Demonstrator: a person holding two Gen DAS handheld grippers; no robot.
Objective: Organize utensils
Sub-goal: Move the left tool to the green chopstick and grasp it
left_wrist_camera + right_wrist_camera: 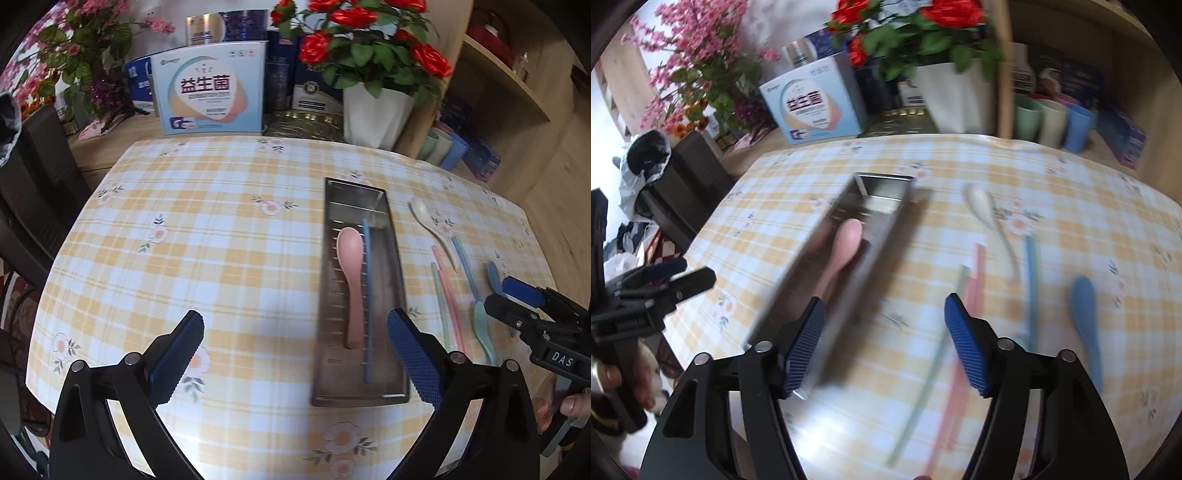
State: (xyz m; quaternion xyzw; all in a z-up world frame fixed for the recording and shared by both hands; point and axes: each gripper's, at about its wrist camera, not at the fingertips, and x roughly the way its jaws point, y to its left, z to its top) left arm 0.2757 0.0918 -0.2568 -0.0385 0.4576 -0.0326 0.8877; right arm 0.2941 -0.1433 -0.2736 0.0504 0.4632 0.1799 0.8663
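while a metal tray [392, 258] lies lengthwise on the yellow checked tablecloth [221, 240], a pink spoon [350, 273] and a blue chopstick [366, 295] are seen resting inside it, side by side. the left gripper [295, 354] is held above the cloth with its jaws spread wide and nothing between them, its right blue pad [413, 354] hanging over the tray's near right corner. the right gripper [884, 343] is likewise shown released, its jaws parted and empty, over bare cloth between the tray and the loose utensils. to the right of the tray, a white spoon [430, 225], a pink chopstick [448, 295], a green chopstick [439, 306], a second blue chopstick [466, 269], a green spoon [484, 328] and a blue spoon [1087, 317] are left lying on the cloth. the right wrist view is blurred, so whether the green and pink chopsticks touch cannot be told. behind the table, a white pot of red roses [373, 114], a pale blue box [214, 88] and a row of cups [1052, 122] are set along a wooden ledge. fingers [572, 404] of a hand are glimpsed on the right gripper's handle.
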